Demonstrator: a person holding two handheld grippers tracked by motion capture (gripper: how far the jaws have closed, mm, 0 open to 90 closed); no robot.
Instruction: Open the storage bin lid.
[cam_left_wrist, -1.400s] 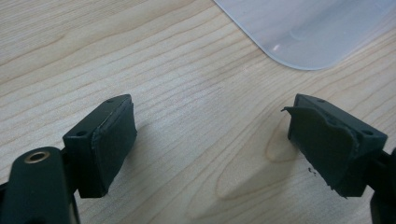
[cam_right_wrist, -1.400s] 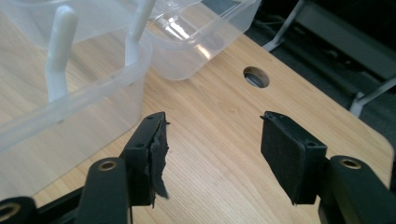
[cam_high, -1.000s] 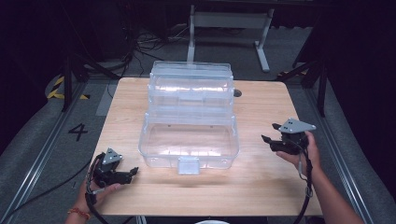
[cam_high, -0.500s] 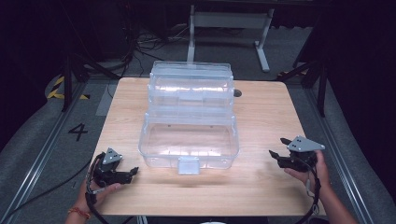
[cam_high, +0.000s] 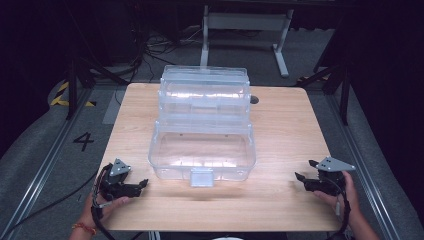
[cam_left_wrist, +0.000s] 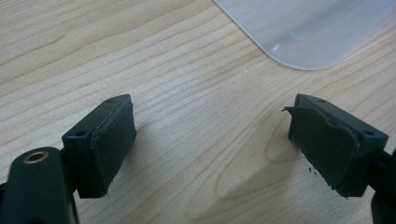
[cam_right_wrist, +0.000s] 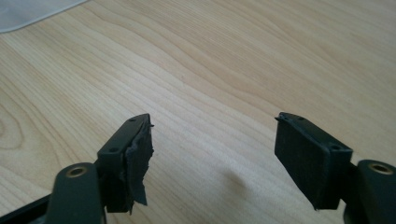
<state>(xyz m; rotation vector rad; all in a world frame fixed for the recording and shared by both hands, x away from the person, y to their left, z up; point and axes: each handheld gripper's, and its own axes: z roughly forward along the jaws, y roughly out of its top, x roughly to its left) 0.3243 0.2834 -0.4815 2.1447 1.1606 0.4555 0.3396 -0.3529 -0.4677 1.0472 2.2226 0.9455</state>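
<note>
Nearest to me, my left gripper (cam_high: 143, 184) rests low at the near left corner of the surface (cam_high: 285, 125), held in the left hand (cam_high: 102, 202). Its jaws stand apart with nothing between them; in the left gripper view I see bare wood grain in the gap, and the pad (cam_left_wrist: 327, 149) on the right there looks frayed at its edge. A rounded corner of the clear box (cam_left_wrist: 313, 28) sits just beyond, not touching the jaws.

My right gripper (cam_high: 305, 171) sits at the near right corner in the right hand (cam_high: 342, 192), well apart from the box. Its jaws have just been opening and stand wide, with nothing between them. In the right gripper view the pad (cam_right_wrist: 137, 158) on the left there is torn and ragged.

Farther in, the clear box (cam_high: 202, 150) stands in the middle of the surface between the two grippers. Its lower tub faces me with a small latch at the front edge; stepped trays rise behind it toward the far side. I think the tub is empty, though the clear plastic makes that hard to judge.

Beyond the surface lie a grey floor (cam_high: 45, 150) and a metal stand (cam_high: 245, 22).
</note>
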